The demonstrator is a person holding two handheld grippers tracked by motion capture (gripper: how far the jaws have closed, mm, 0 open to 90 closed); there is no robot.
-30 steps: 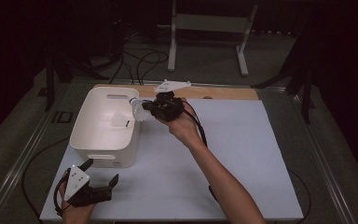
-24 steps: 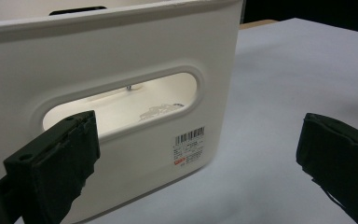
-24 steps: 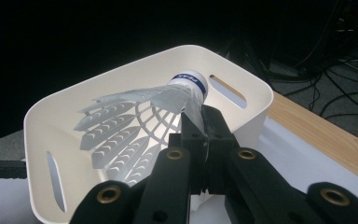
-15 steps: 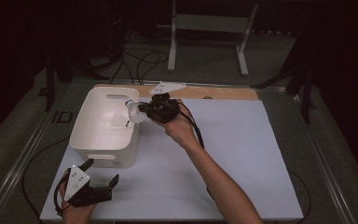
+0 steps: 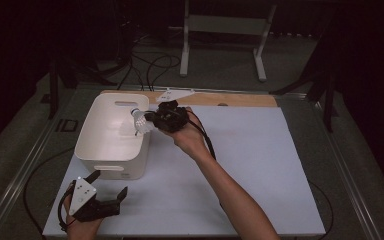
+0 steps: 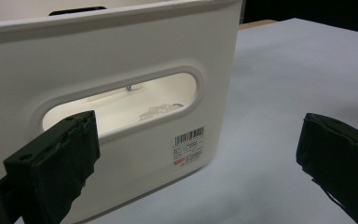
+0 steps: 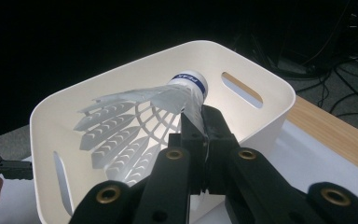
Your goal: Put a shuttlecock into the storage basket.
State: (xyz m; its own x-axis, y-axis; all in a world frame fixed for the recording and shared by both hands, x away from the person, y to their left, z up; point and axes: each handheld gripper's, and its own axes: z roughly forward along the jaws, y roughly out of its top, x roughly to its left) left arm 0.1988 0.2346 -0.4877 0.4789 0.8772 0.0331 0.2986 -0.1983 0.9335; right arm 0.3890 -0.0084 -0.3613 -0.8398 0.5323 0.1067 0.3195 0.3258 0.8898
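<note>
Right claw [image 5: 150,119] clenched on a white shuttlecock [image 5: 141,121], pinching its skirt close to the cork; seen from the right gripper view, the feathers [image 7: 126,130] fanned out leftward and the blue-banded cork [image 7: 189,81] pointed away from the camera. Shuttlecock was held in the air above the right rim of the white bin [image 5: 91,150], over the bin's open inside, not touching the bin. Bin stood on the pale worktop [image 5: 260,170], toward its far left corner, with slot handles in its short walls. Right hand [image 5: 187,137] reached in from the lower right, forearm stretched across the worktop. Left claw [image 5: 107,192] rested low at the near left corner of the worktop, just before the bin's near wall, released, with nothing between its parts. In the left gripper view the black fingers [image 6: 51,168] stood wide apart, facing the bin's handle slot [image 6: 121,105] and a barcode label [image 6: 189,147] beneath it. A wooden strip [image 5: 240,100] ran along the worktop's far edge.
</note>
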